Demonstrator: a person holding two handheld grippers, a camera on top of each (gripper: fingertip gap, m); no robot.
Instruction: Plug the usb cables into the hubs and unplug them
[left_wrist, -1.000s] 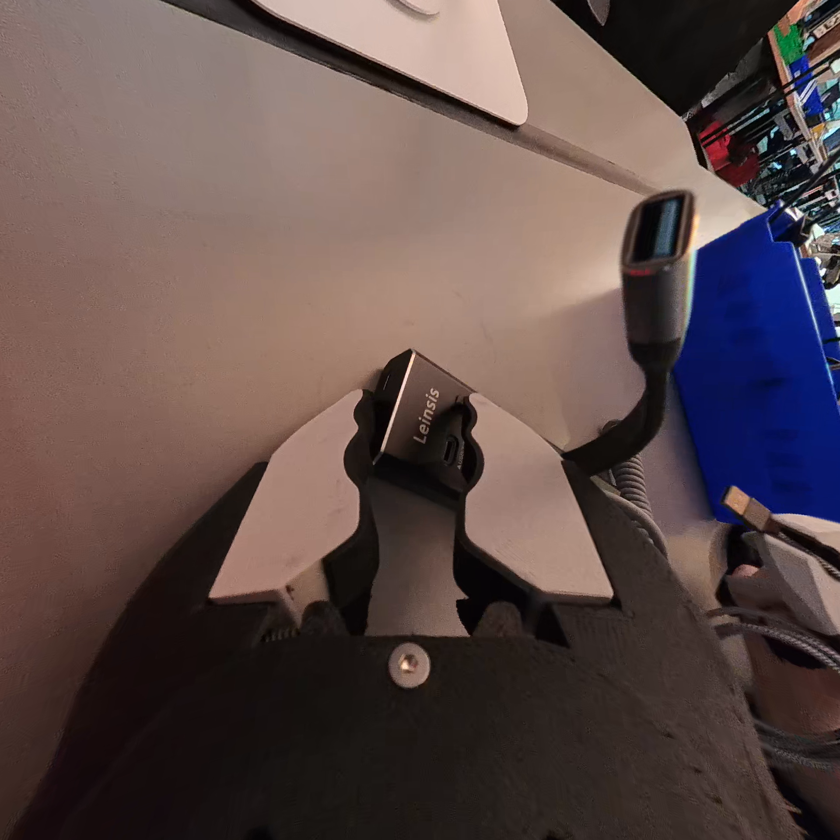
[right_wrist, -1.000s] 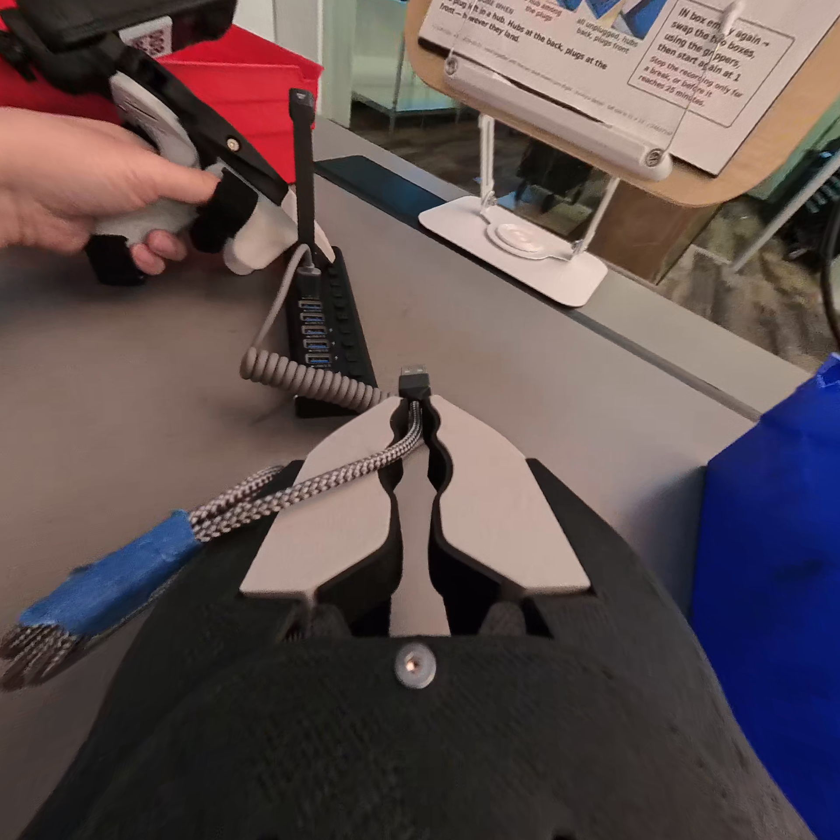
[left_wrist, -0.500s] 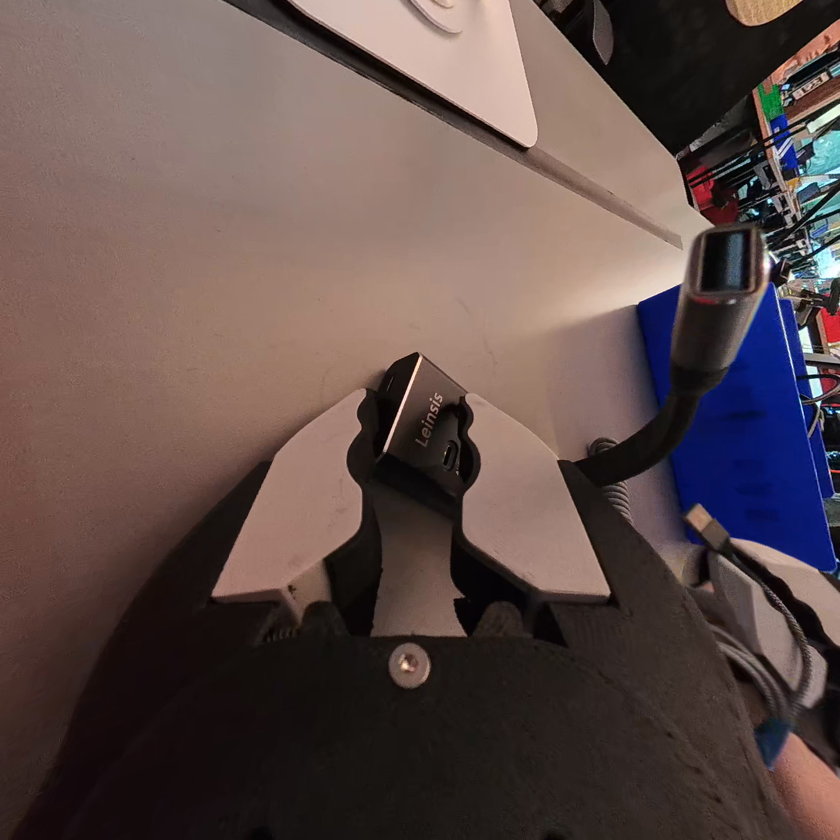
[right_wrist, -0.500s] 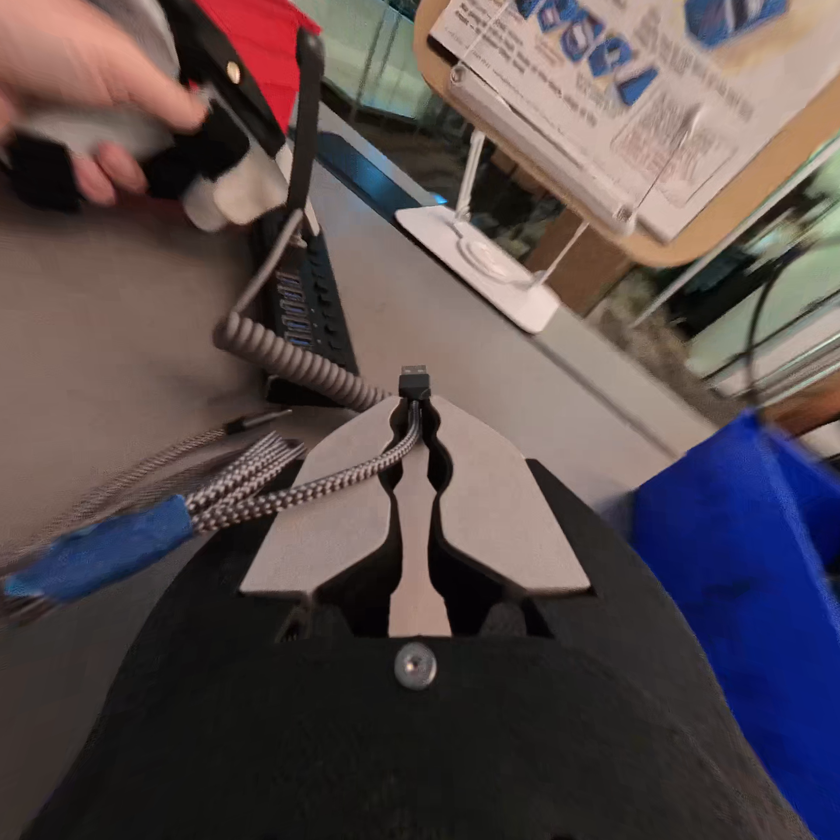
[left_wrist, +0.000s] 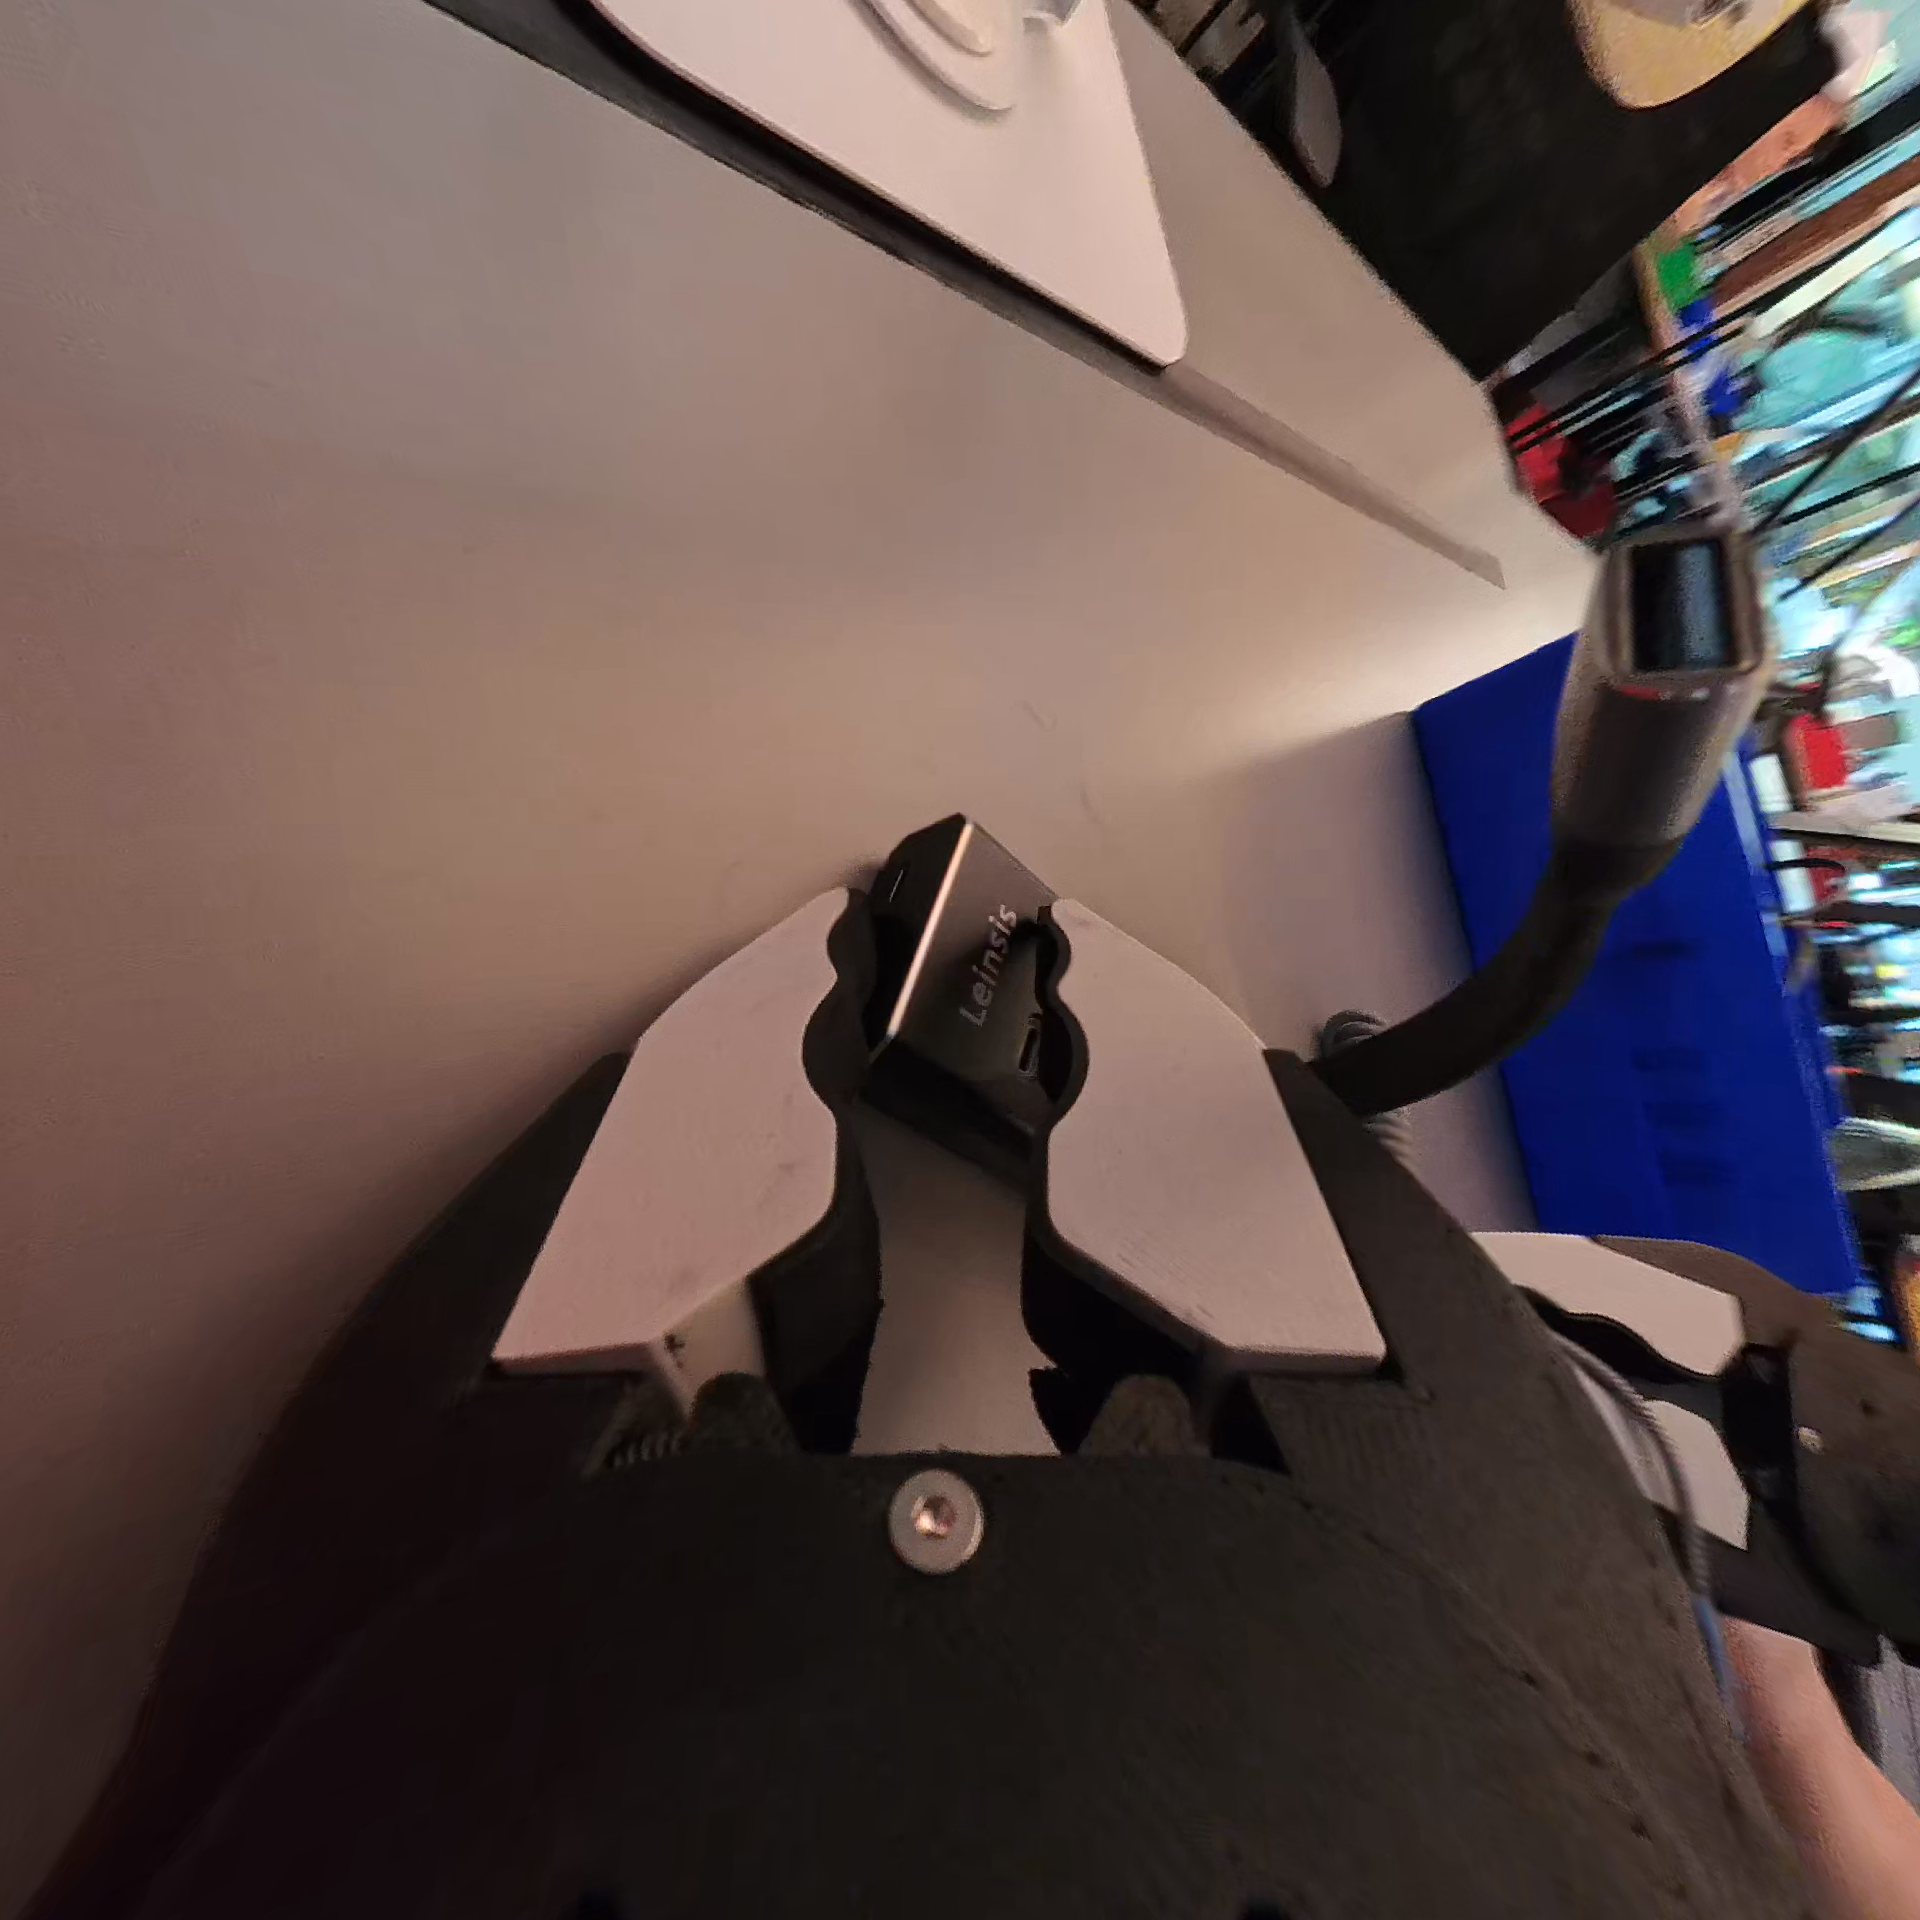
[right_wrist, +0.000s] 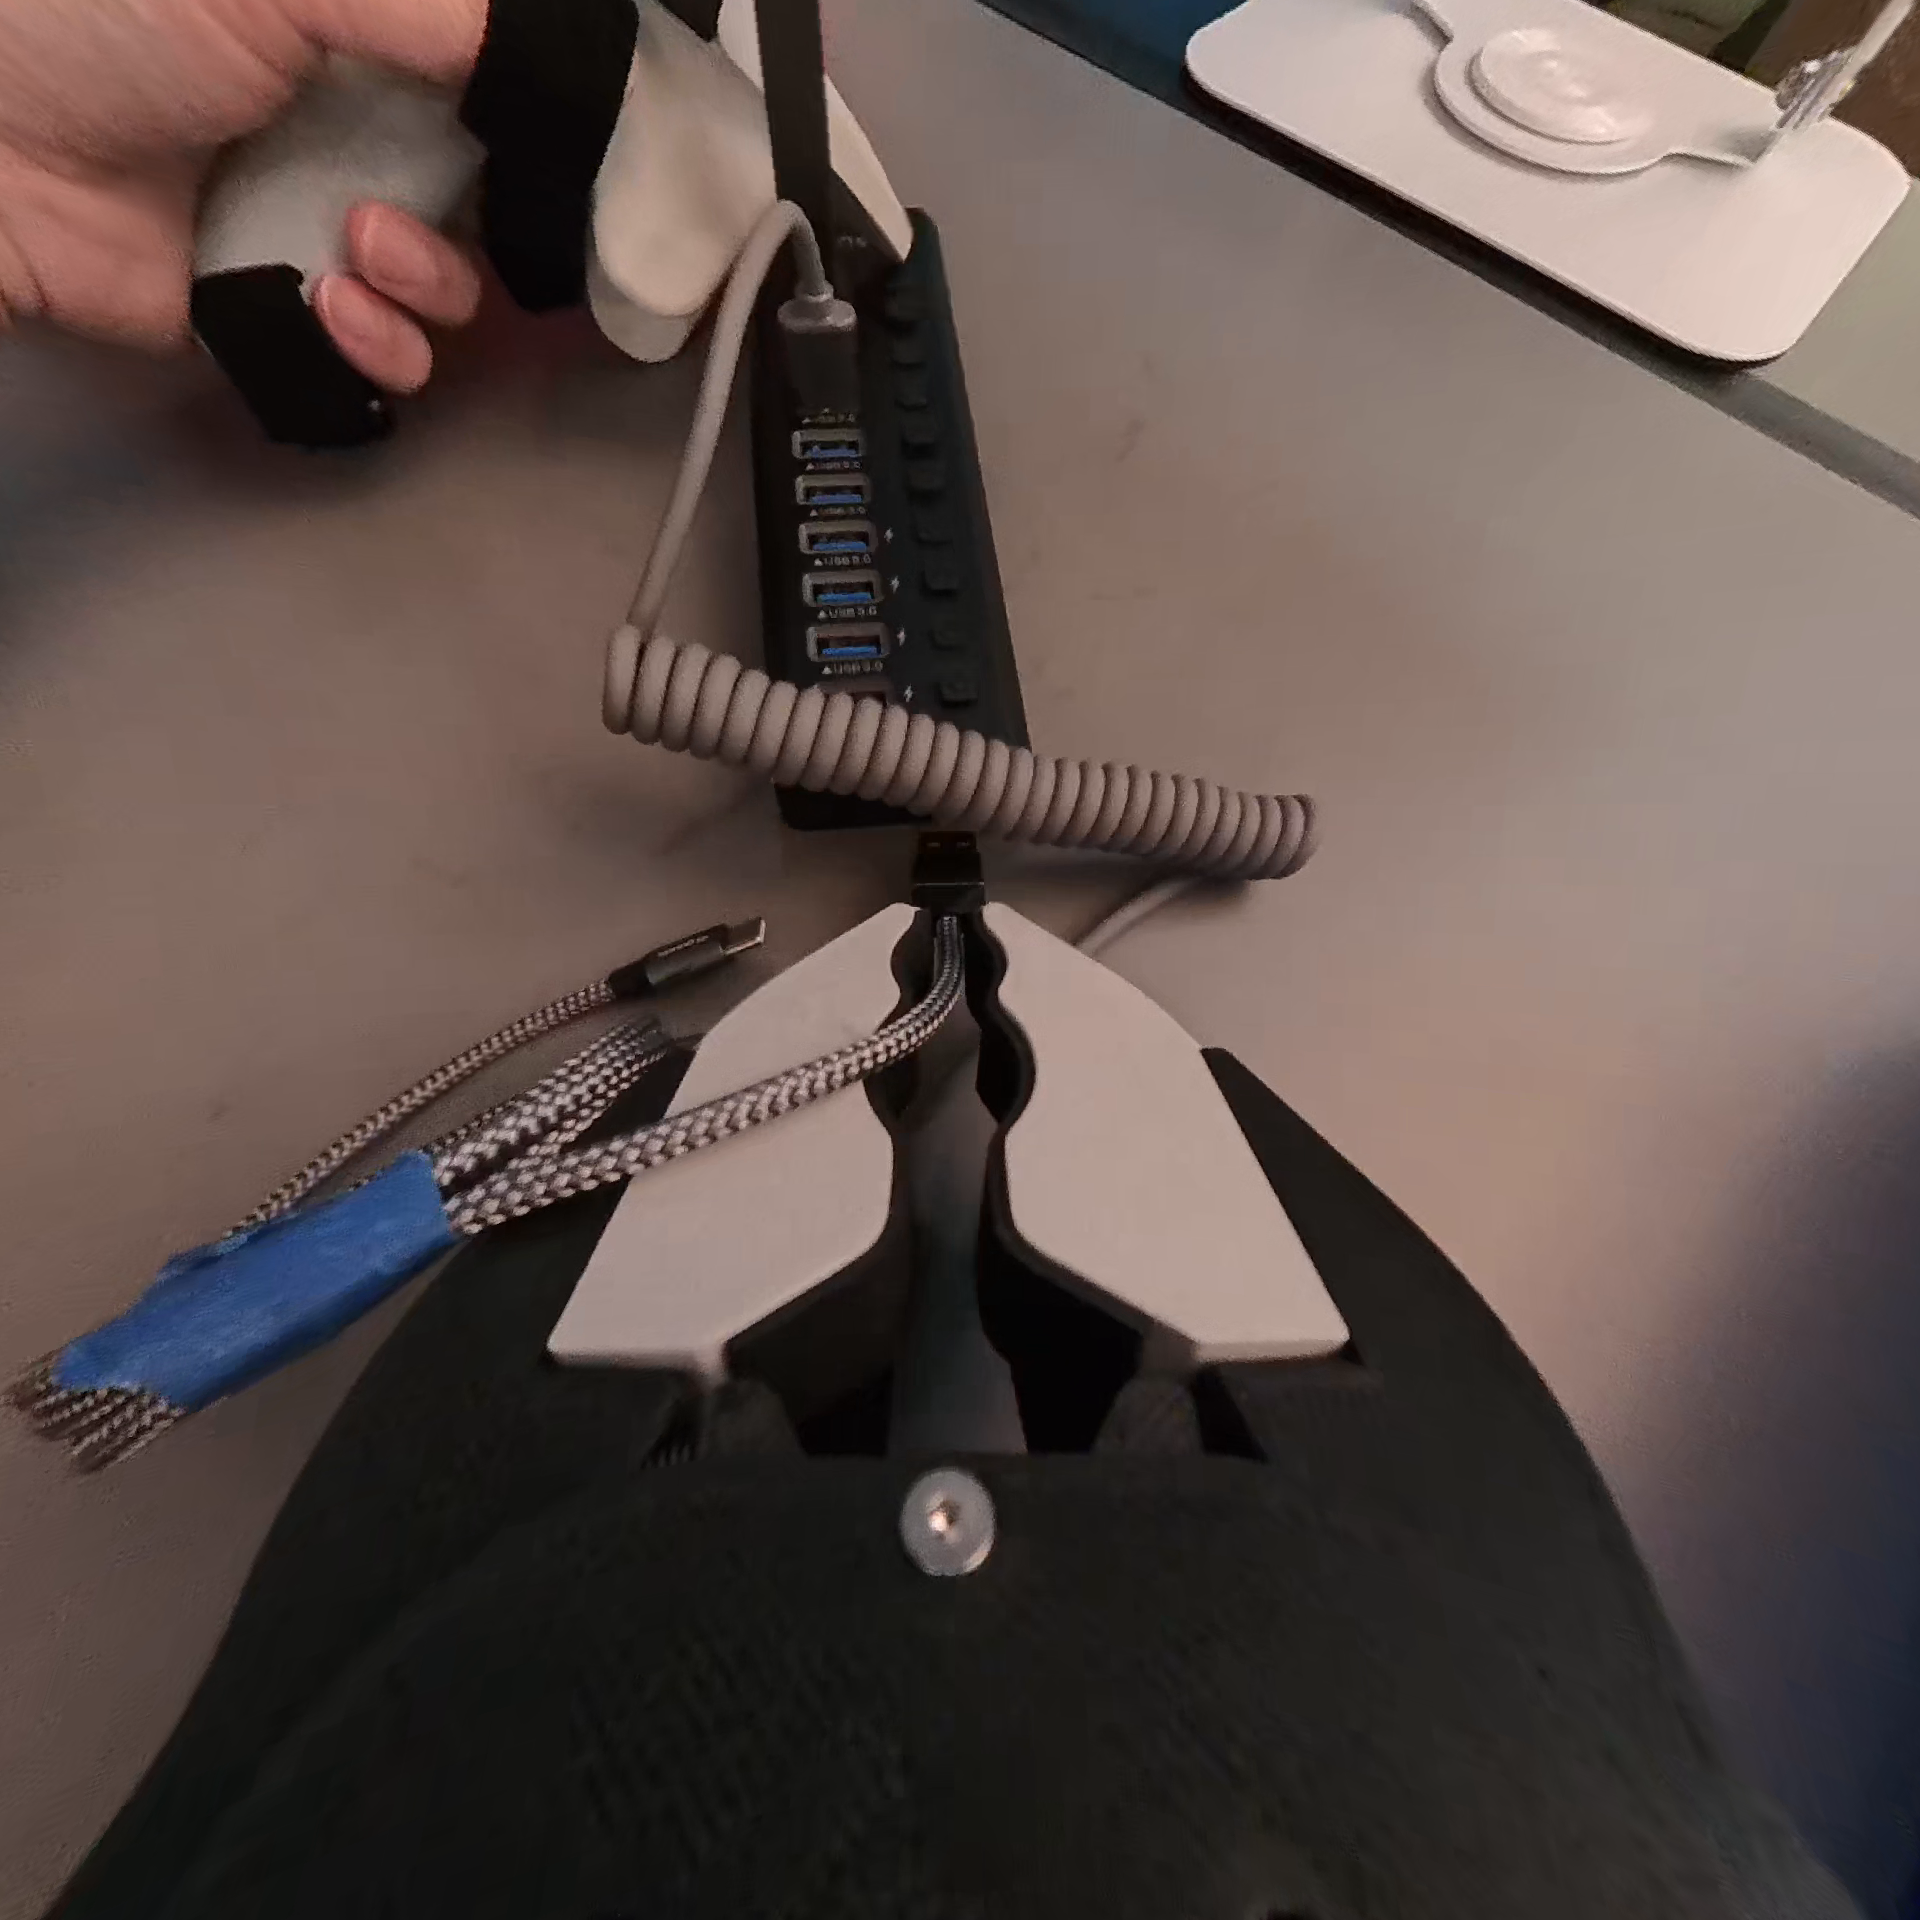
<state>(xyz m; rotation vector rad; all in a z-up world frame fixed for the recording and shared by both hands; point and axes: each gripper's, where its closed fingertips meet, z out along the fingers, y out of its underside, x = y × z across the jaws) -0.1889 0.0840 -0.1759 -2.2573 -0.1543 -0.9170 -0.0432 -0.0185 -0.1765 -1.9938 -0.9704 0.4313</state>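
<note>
My left gripper (left_wrist: 951, 899) is shut on a small grey metal hub (left_wrist: 966, 956), held close above the table. The hub's short black cable curves up to a grey connector (left_wrist: 1673, 665) at the right. My right gripper (right_wrist: 951, 914) is shut on a braided cable (right_wrist: 831, 1070). The cable's USB plug (right_wrist: 948, 862) sticks out past the fingertips, just short of the near end of a black multi-port hub strip (right_wrist: 935, 582). A grey coiled cable (right_wrist: 966, 764) is plugged into the strip's far port. The left gripper's fingers (right_wrist: 665, 208) and a hand are beyond the strip.
More braided cables bound with blue tape (right_wrist: 260, 1288) lie left of my right gripper, one loose plug (right_wrist: 696, 951) pointing at the strip. A white stand base (right_wrist: 1558, 145) sits at the back right. A blue bin (left_wrist: 1621, 987) stands at the table's right side. There is about 20 cm between the tips of the two grippers.
My right gripper has tilted down and moved closer to the black strip with the plug in it. My left gripper keeps hold of the small hub; its connector has swung farther right.
</note>
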